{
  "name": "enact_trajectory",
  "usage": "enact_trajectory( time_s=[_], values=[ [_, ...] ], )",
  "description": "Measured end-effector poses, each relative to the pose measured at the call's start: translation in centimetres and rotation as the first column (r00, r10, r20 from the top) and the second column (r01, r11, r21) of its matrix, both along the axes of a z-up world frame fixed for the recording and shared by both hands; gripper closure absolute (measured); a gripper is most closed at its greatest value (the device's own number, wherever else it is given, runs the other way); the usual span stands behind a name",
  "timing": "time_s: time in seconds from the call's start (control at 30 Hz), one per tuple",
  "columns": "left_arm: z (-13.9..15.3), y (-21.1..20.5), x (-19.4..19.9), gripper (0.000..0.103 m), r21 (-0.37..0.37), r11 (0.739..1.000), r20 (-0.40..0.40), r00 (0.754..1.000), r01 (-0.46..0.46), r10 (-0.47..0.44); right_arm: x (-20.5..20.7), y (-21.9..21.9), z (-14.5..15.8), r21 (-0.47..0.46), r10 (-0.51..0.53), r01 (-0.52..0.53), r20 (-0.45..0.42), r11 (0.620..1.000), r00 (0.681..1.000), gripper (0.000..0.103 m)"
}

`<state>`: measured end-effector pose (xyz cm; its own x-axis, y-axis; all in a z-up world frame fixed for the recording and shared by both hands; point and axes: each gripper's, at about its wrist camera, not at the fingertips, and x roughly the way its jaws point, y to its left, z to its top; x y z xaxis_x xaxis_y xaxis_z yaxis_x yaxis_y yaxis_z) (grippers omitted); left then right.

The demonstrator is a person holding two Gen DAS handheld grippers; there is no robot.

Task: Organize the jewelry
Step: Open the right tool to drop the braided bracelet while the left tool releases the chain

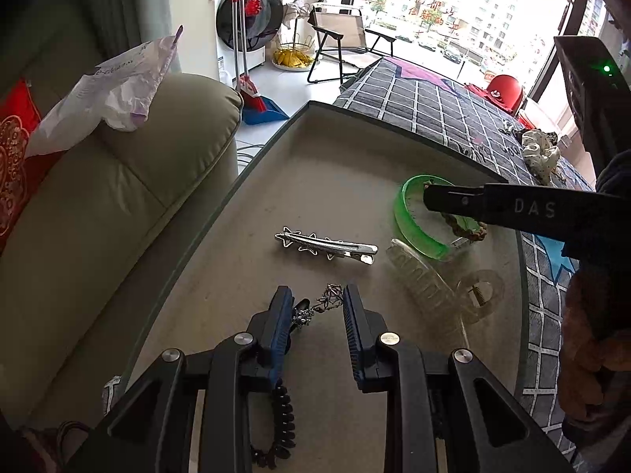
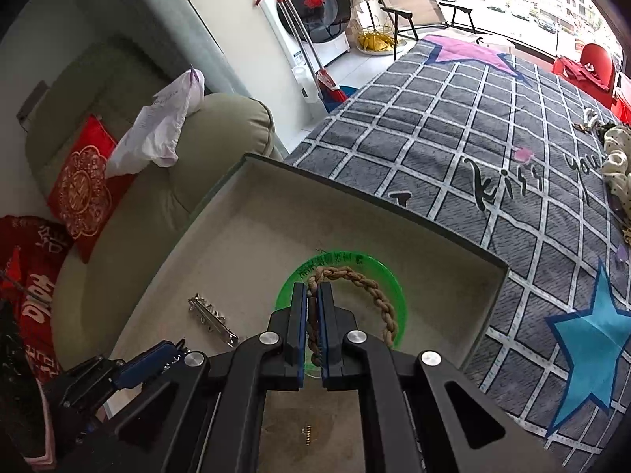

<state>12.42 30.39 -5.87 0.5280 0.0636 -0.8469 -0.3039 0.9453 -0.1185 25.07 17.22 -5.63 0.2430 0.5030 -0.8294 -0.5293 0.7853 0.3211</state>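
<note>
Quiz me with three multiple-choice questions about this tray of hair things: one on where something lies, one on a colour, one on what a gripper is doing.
1. Where is the silver clip?
A. in the tray
B. on the sofa
C. on the rug

2. What colour is the headband?
A. red
B. green
C. blue

3. What is the right gripper doing?
A. hanging open
B. pinching a braided band
C. holding a cushion

Answers: 1 A, it lies on the tray floor; 2 B, translucent green; 3 B, the braid sits between its closed pads.
</note>
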Motion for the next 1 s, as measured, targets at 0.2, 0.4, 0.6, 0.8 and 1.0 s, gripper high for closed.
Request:
enact_trajectory(
  time_s=[0.2, 0.4, 0.6, 0.8, 1.0],
  values=[
    [-0.1, -0.3, 0.1, 0.074, 0.022, 1.000, -0.015, 1.000, 0.004, -0.004, 0.4, -0.1, -0.8, -0.011, -0.008, 0.008, -0.031, 1.000, 0.999, 0.096],
    [-0.1, -0.4, 0.0, 0.074, 0.035, 0.999, -0.024, 1.000, -0.007, 0.008, 0.5, -0.7, -1.2, 0.000, -0.017, 0.017, -0.055, 1.000, 0.998, 0.095],
    [-0.1, -0.4, -0.1, 0.065, 0.033, 0.999, -0.024, 1.000, -0.011, 0.012, 0.0, -1.2, -0.1, 0.026, -0.003, 0.004, -0.037, 1.000, 0.999, 0.057],
    [0.9, -0.5, -0.8, 0.001, 0.083, 0.996, 0.012, 0.999, -0.038, 0.037, -0.7, -2.1, 1.0, 0.055, -0.013, 0.014, -0.020, 0.998, 1.000, 0.040],
    [1.0, -0.8, -1.0, 0.001, 0.071, 0.997, 0.008, 1.000, -0.031, 0.030, -1.1, -3.1, 1.9, 0.067, -0.040, 0.041, -0.012, 0.997, 0.999, 0.040]
  ],
)
